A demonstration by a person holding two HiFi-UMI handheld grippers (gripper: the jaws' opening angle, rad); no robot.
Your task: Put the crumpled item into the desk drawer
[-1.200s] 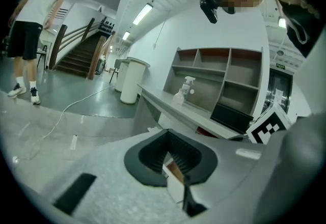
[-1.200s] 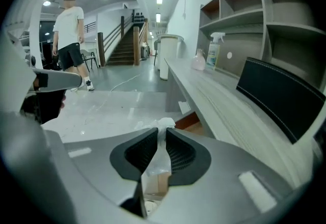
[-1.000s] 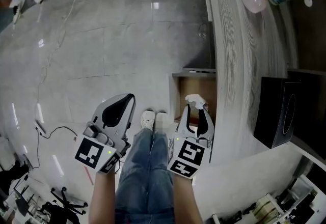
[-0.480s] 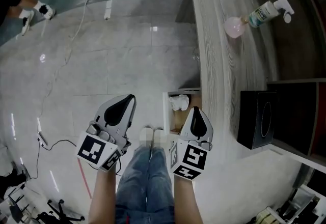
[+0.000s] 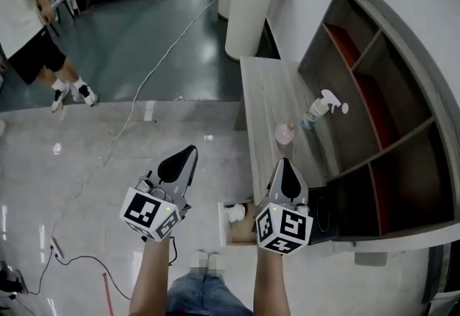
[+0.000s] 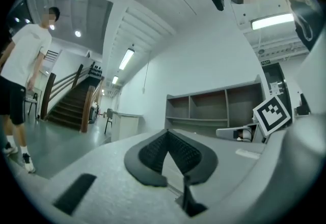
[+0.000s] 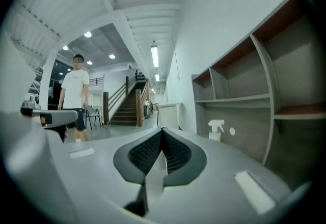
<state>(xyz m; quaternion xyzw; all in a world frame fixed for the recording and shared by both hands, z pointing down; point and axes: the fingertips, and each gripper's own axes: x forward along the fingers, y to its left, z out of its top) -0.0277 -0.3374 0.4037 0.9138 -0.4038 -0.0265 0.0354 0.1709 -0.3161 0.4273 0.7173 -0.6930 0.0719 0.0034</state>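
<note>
Since a second ago the right claw point(image 5: 285, 164) has let go of the white crumpled item point(image 5: 233, 213) and risen. Its ribbed black pads now meet in a point with nothing between them. Left claw point(image 5: 188, 153) is the same, closed and empty, held up over the floor. Crumpled item lies in the open brown drawer point(image 5: 244, 233), close to its white front panel, under the desk's near end. The desk point(image 5: 267, 103) is long, with a grey wood grain. A black box point(image 5: 320, 216) sits at its near end, a spray bottle point(image 5: 316, 110) by the back edge and a round pink thing point(image 5: 284, 133) beside it. Grey shelves point(image 5: 374, 92) stand behind. The floor is glossy grey tile with a loose cable point(image 5: 154, 67), and a person point(image 5: 29, 27) stands far left.
</note>
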